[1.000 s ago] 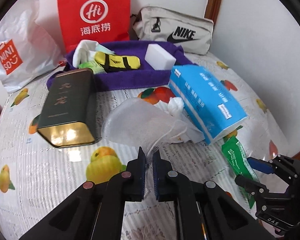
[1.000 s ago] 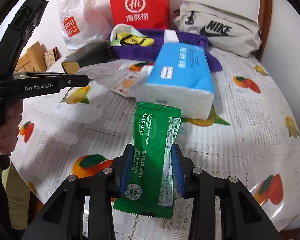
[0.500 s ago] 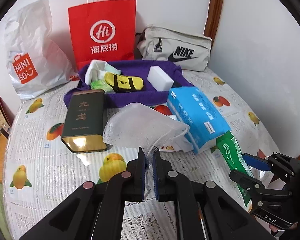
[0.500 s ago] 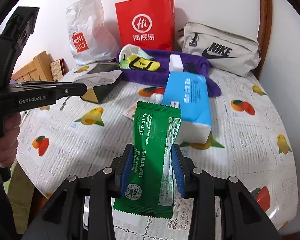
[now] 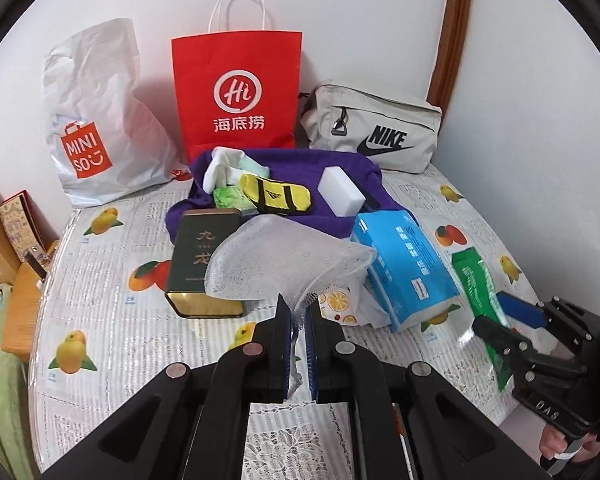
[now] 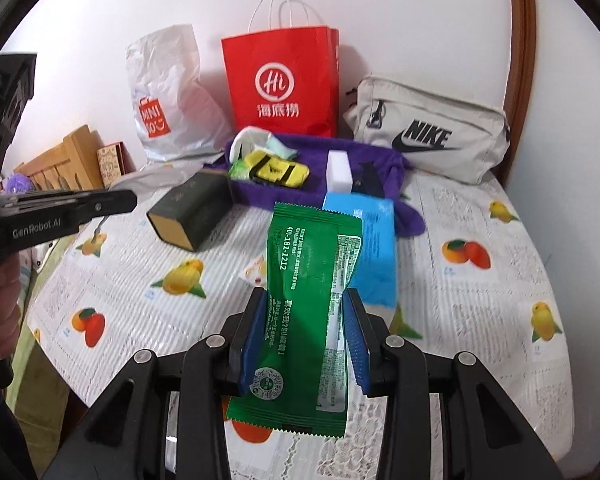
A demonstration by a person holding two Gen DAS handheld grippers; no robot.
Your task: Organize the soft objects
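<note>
Two grippers above a fruit-print table [image 5: 100, 320] against a white wall.
Left gripper [image 5: 299, 312] pinches a mesh bag [image 5: 284, 264]; right gripper [image 6: 305, 320] clamps a green packet [image 6: 308, 300].

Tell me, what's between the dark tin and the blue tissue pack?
In the left wrist view, the white mesh bag hangs between the dark tin and blue tissue pack.

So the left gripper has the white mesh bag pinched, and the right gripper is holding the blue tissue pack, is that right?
Not quite. The left gripper does pinch the white mesh bag, but the right gripper is closed on the green packet, not the blue tissue pack, which lies on the table behind it. The right wrist view shows this.
</note>
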